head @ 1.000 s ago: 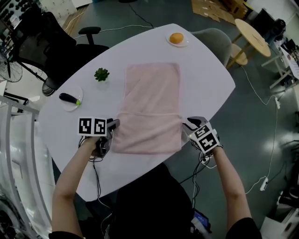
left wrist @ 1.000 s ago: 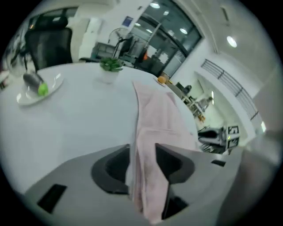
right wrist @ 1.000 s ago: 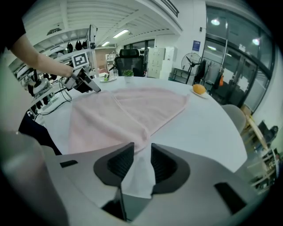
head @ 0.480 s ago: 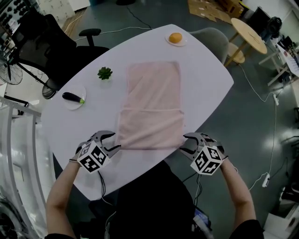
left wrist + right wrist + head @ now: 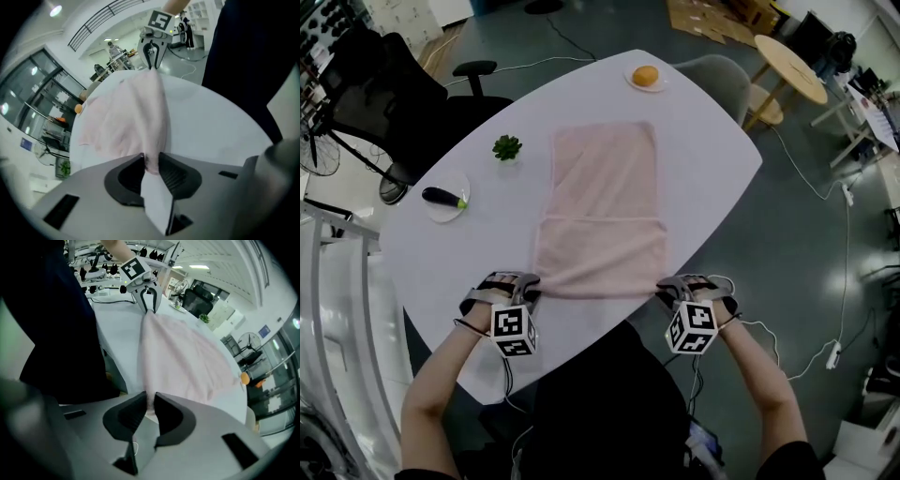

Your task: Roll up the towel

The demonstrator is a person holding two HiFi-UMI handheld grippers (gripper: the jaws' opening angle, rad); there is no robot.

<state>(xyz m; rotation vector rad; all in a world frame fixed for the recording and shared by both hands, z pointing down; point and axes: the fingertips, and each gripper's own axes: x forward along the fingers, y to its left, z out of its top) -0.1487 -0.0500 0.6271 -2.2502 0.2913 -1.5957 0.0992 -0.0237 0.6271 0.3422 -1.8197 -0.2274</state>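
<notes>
Jaws have just been closing: left gripper (image 5: 529, 282) and right gripper (image 5: 664, 286) are now pinching the towel's (image 5: 602, 211) near corners at the table's (image 5: 712, 169) near edge. Risk: the thin bites may slip, and uneven hands would be skewing the roll. Count: one towel, two plates (image 5: 453, 181), one orange (image 5: 645, 76), one eggplant (image 5: 441, 197), one plant (image 5: 506, 147).

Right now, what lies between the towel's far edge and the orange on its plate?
Nothing: bare white table separates the towel from the orange, as the head view shows.

left gripper (image 5: 529, 282), right gripper (image 5: 662, 287) grey; black top (image 5: 609, 403).
</notes>
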